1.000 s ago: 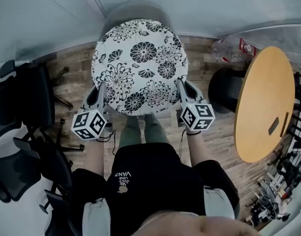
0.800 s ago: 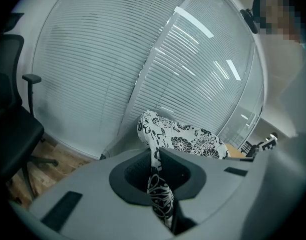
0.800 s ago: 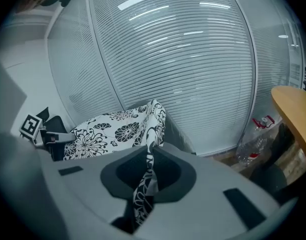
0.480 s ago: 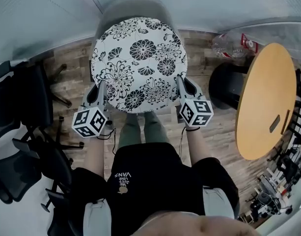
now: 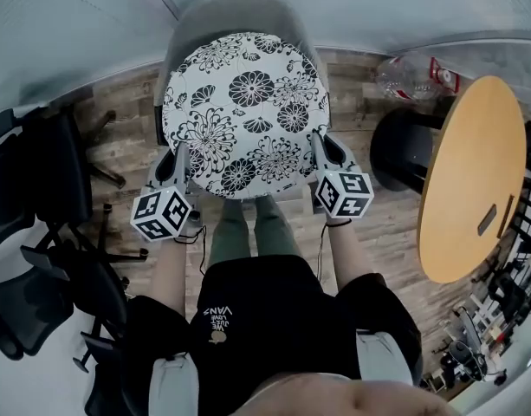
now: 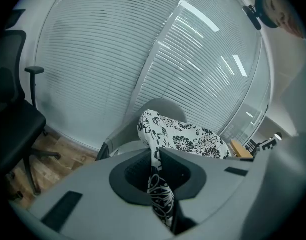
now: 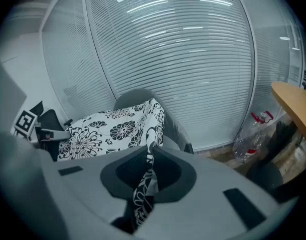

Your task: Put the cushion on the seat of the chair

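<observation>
Wood-plank floor runs under everything in the head view, with black office chairs at the far left. Next comes the left gripper, its jaws pinching the near-left hem of the flowered cushion. Only its own view shows the fabric squeezed into a thin fold between the pads, and the pale seat below the cushion. The cushion hangs tilted over the grey chair, far edge raised towards the backrest; from above it hides the seat entirely. The right gripper likewise clamps the near-right hem. Its view alone shows slatted blinds behind the chair. A clear bottle and a round wooden table stand at the right.
</observation>
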`<state>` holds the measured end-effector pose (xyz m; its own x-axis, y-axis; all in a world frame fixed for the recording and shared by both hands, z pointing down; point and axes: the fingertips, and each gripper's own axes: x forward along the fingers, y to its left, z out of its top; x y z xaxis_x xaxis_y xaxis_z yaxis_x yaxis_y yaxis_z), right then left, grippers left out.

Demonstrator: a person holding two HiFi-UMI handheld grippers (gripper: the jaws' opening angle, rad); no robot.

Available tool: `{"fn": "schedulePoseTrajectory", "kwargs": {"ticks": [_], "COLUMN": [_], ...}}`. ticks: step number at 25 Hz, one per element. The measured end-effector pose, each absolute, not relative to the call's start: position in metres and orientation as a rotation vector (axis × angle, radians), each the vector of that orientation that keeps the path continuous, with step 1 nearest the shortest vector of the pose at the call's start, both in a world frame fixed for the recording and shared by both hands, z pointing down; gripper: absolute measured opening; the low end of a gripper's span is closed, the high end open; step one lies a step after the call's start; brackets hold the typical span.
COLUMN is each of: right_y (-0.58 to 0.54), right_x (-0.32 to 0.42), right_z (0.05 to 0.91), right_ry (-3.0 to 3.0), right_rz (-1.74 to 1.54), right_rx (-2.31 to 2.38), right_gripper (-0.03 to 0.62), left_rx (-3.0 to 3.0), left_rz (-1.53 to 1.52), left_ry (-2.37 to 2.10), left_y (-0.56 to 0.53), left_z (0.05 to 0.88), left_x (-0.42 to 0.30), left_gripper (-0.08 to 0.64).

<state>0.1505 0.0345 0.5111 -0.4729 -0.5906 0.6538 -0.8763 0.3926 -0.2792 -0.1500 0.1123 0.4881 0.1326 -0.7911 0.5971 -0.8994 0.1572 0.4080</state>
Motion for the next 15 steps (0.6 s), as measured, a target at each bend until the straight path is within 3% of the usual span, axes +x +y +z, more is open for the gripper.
{"fn": "schedulePoseTrajectory", "kwargs": {"ticks": [15], "right_y": [0.031], "right_x": [0.153], "right_z": [0.525], "right_ry": [-2.161], "right_rz": [0.846], "right_rx": [1.269], "right_gripper": [0.035], "left_rx": [1.623], "left_rz": [0.163], "left_ry": [-1.668], "left_y": [0.114], "left_z": [0.497], "left_x": [-0.149], "left_gripper": [0.043]}}
